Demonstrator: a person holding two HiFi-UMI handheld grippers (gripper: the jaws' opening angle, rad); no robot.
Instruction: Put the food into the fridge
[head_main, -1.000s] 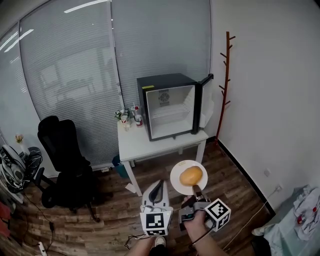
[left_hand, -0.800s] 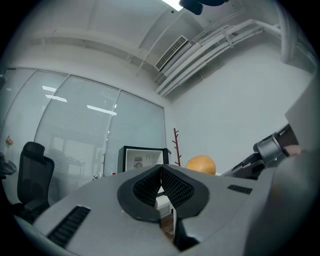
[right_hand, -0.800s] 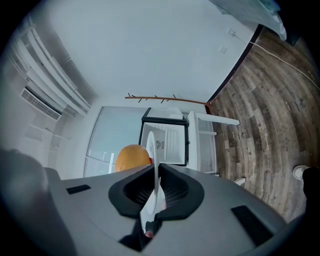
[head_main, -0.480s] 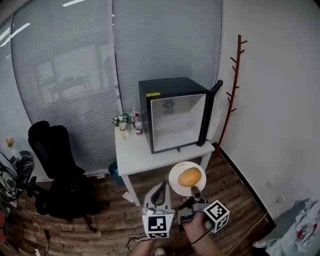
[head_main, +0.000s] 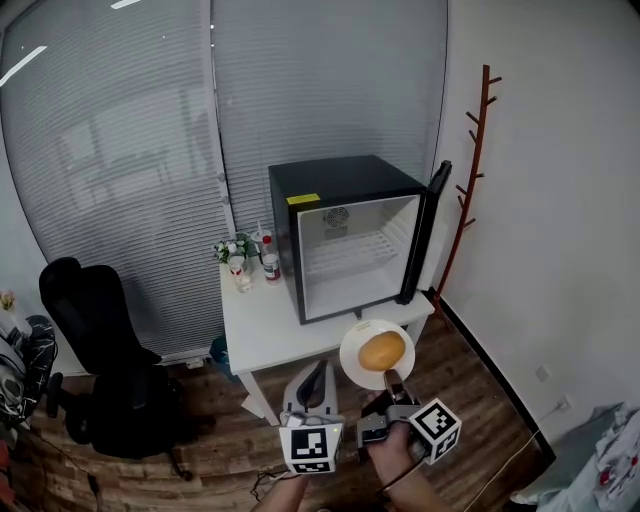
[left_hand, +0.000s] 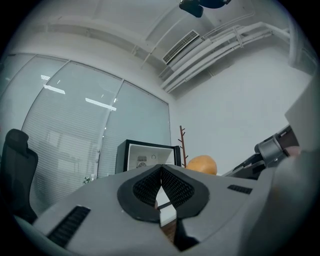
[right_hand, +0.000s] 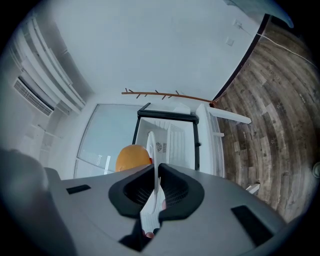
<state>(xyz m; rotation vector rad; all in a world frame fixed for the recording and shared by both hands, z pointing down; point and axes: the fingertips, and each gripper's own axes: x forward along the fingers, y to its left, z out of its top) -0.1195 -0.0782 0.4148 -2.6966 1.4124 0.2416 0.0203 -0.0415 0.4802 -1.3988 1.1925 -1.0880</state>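
At the far left a black chair (head_main: 100, 345) stood on the wood floor, apart from the job; next came a white table (head_main: 262, 325) with a few small bottles (head_main: 255, 262) at its back corner, too small to tell apart.

The left gripper (head_main: 316, 375) hung in front of the table with its pads pressed together on nothing, so it carried no load.

On the table sat the black fridge (head_main: 350, 240); its door (head_main: 432, 225) was already swung open to the right, so step 1 looked done; the white inside showed 1 wire shelf and seemed bare, though the lowest part was hard to read.

Just right of the left gripper, the right gripper (head_main: 393, 381) was clamped on the near rim of a white plate (head_main: 352, 362), the rim pinched thin between its pads; the bun (head_main: 381, 351) lay on the plate's middle, in the air and well short of the fridge mouth.

By my reading the food was about halfway there; left to do were the reach in, setting the plate on the shelf, letting go, and perhaps shutting the door.

A coat stand (head_main: 478, 170) leaned by the right wall; both arms were cut off at the bottom edge, and a pale heap in the bottom right corner was clipped beyond naming.
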